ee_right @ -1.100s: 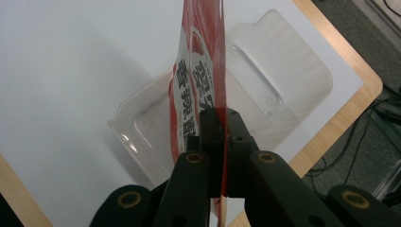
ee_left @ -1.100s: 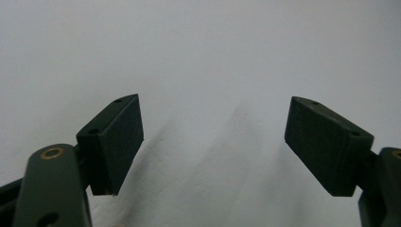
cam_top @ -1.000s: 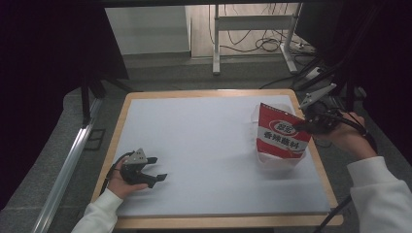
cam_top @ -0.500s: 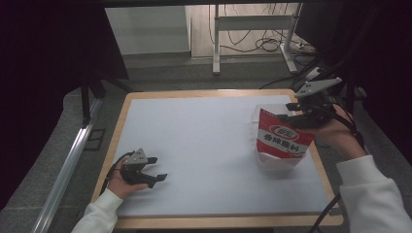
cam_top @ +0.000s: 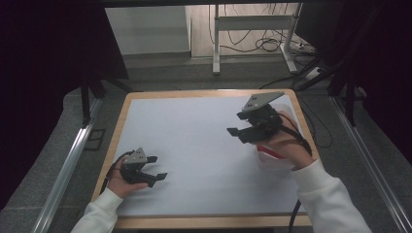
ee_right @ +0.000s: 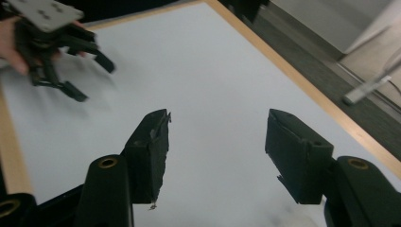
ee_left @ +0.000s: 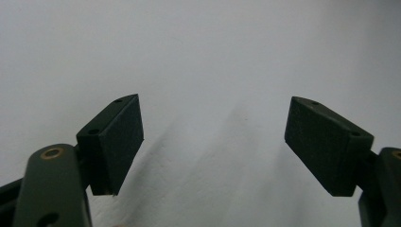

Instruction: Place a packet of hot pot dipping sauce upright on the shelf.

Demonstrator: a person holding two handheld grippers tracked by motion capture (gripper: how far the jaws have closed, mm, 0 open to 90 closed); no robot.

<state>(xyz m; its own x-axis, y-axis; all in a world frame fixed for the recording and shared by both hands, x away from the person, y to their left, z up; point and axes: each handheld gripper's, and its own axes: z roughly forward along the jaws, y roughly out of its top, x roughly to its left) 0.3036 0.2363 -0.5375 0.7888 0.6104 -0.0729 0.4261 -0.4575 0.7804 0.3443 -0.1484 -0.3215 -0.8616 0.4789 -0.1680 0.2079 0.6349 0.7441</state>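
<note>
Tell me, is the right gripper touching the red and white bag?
Apart. In the right gripper view, the right gripper has open jaws with nothing between them; the high view shows the bag behind it, under the hand.

White table top [cam_top: 194, 131] with wooden rim; beyond it, grey floor [cam_top: 160, 73], metal stand legs [cam_top: 216, 43], loose cables [cam_top: 265, 44].

We see a pouch [cam_top: 272, 156] on the right side of the white table top, close to the right wooden edge and about midway between the near and far edges. From the high view, most of it is hidden behind the person's right hand and the gripper it holds. What shows is a pale, translucent lower part with a rounded outline and a thin strip of red along its upper edge. We cannot tell whether it stands upright or leans.
</note>
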